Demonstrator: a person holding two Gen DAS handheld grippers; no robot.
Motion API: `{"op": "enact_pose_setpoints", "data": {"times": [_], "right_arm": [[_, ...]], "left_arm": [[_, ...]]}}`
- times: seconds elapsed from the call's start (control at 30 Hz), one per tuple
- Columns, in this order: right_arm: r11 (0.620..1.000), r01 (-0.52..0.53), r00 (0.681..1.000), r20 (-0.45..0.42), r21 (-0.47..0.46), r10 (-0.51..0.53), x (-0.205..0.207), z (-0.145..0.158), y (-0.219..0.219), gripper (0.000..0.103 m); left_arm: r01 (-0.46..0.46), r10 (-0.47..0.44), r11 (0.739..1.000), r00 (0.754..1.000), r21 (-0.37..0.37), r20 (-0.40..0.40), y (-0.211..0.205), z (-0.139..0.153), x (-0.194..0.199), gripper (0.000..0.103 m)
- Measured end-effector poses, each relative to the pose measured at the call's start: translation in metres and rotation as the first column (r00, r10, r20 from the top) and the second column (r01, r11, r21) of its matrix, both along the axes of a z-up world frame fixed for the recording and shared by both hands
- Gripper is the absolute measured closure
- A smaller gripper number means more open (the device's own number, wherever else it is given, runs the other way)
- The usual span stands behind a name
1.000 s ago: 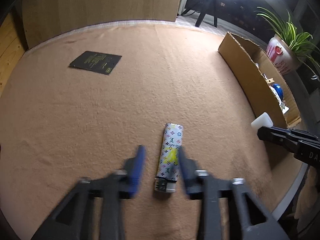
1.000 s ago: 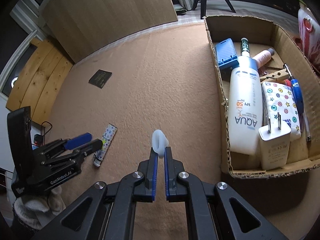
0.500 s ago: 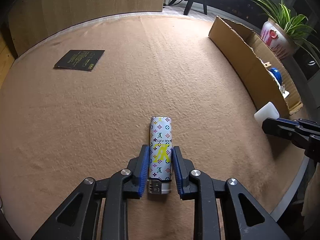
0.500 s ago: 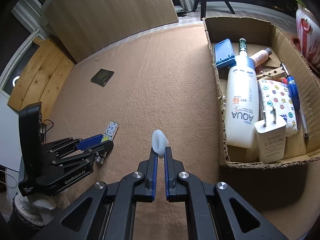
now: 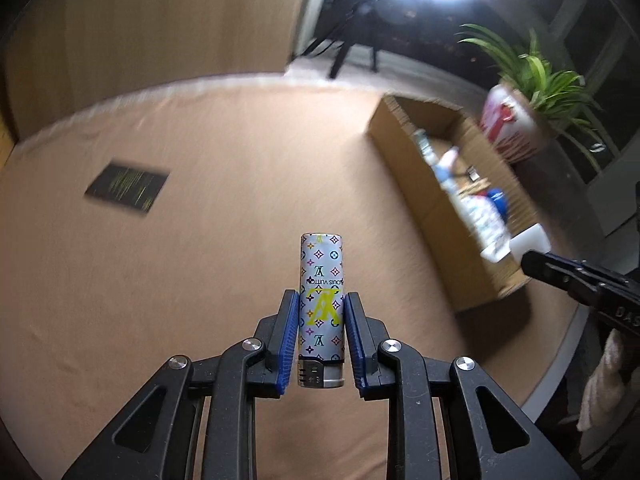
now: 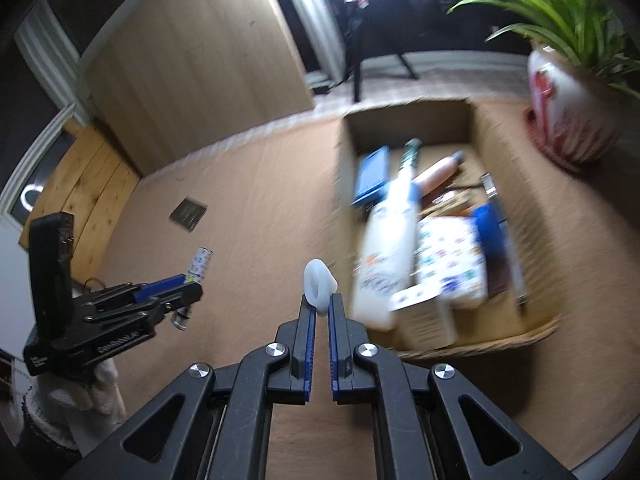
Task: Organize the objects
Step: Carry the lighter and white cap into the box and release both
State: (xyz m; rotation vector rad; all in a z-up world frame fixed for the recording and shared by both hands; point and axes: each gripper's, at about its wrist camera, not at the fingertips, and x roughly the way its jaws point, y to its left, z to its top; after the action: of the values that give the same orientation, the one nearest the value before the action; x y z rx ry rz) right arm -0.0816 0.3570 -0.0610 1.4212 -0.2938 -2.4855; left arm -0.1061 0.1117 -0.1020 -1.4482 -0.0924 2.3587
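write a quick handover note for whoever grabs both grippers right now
Left gripper: shut on the patterned lighter, which is lifted off the tan mat, metal end toward the camera.
Right gripper: shut on a small white plastic piece, held in the air just short of the cardboard box.
Done: the box already holds a white sunscreen bottle, a white charger, a blue case, a star-print pouch and more.
Left: drop the white piece and the lighter into the box, then probably fetch the black card lying flat on the far left of the mat.
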Motion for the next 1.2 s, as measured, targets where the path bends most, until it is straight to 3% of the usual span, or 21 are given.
{"op": "enact_pose_setpoints", "data": {"times": [0.27,0.53,0.63,0.7,0.73,0.77,0.9,1.2], "right_arm": [[0.998,0.056,0.998,-0.012,0.041,-0.056,-0.016,0.003,0.036,0.097],[0.996,0.067,0.998,-0.007,0.067,-0.067,-0.031,-0.003,0.05,0.097],[0.995,0.068,0.998,-0.016,0.079,-0.067,-0.034,-0.003,0.053,0.086],[0.994,0.076,0.997,-0.02,0.078,-0.074,-0.035,-0.003,0.056,0.059],[0.994,0.082,0.996,-0.029,0.073,-0.08,-0.034,-0.002,0.057,0.055],[0.994,0.088,0.996,-0.039,0.067,-0.085,-0.033,-0.001,0.059,0.053],[0.993,0.101,0.995,-0.034,0.054,-0.099,-0.035,-0.001,0.063,0.052],[0.994,0.103,0.993,-0.056,0.033,-0.101,-0.031,0.001,0.057,0.053]], "left_arm": [[0.103,-0.102,0.994,0.993,0.022,-0.057,0.075,0.027,-0.034,0.078],[0.17,-0.169,0.985,0.984,0.009,-0.062,0.138,0.025,-0.065,0.078],[0.168,-0.168,0.986,0.983,-0.003,-0.071,0.151,0.024,-0.072,0.078],[0.156,-0.155,0.988,0.985,0.003,-0.07,0.155,0.023,-0.077,0.064],[0.155,-0.155,0.988,0.986,0.007,-0.064,0.155,0.022,-0.078,0.044],[0.155,-0.154,0.988,0.985,0.004,-0.075,0.155,0.023,-0.077,0.031],[0.164,-0.167,0.986,0.98,-0.036,-0.108,0.15,0.026,-0.073,0.03],[0.137,-0.139,0.99,0.988,-0.035,-0.063,0.122,0.02,-0.058,0.03]]}}
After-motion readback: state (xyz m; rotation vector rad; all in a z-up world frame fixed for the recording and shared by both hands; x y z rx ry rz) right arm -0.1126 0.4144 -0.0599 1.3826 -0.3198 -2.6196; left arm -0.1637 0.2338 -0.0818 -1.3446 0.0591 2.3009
